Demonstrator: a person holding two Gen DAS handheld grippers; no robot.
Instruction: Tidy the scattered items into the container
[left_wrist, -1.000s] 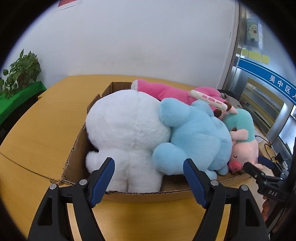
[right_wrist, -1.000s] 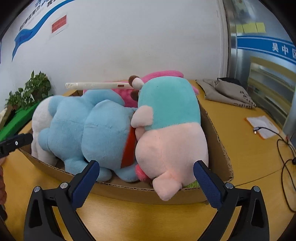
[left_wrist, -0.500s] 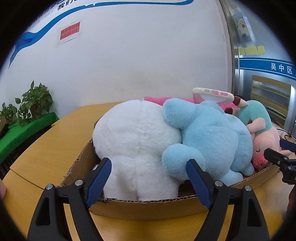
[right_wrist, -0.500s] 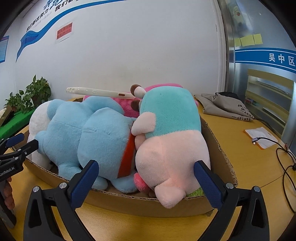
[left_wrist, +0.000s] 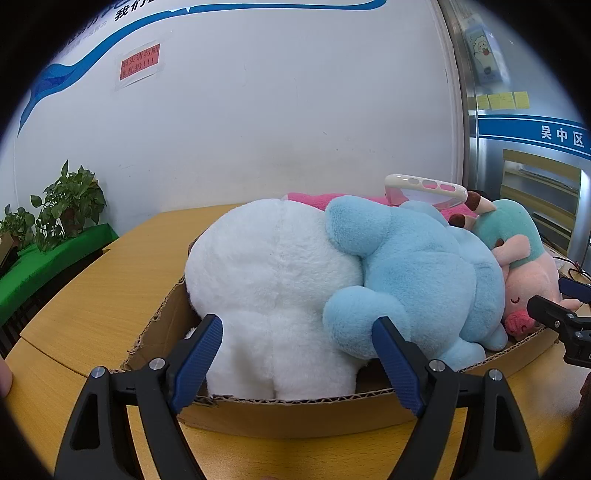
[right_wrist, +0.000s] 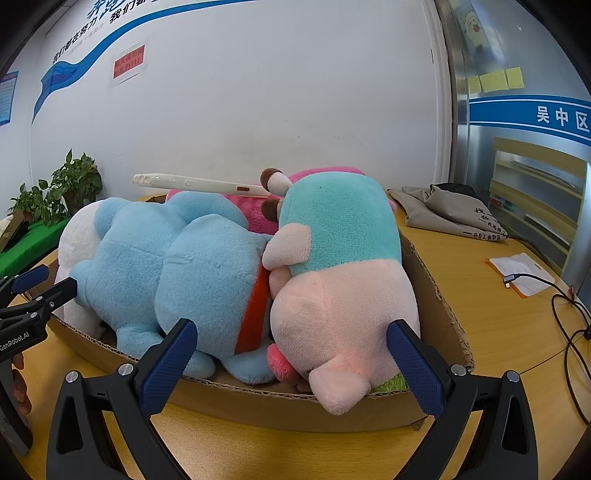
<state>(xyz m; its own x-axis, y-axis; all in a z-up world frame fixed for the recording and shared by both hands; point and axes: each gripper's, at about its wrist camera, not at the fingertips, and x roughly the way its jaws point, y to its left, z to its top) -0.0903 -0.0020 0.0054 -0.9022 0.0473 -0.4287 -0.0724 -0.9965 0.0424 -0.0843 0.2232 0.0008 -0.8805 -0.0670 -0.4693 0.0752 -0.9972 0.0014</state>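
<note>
Task looks essentially done, judging from both views: nothing loose on the visible tan wooden tabletop (right_wrist: 480, 295) that reads as a toy.

The shallow brown corrugated cardboard box (left_wrist: 295, 406) is packed past its rim. Contents, largest down:
- round white plush toy (left_wrist: 273, 295), left end
- light-blue plush toy with a red collar (right_wrist: 199, 277), middle
- pink pig plush in a teal top (right_wrist: 340, 288), right end, snout overhanging the front wall
- hot-pink plush (left_wrist: 314, 197) behind, mostly hidden
- white-and-pink phone case (left_wrist: 424, 188) resting on top of the pile, not secured; could slide off

Left gripper (left_wrist: 295, 354) and right gripper (right_wrist: 291, 358): jaws wide apart, holding nothing, both just in front of the box.

Off-task: grey cloth bag (right_wrist: 447, 210), cable (right_wrist: 569, 314).
</note>
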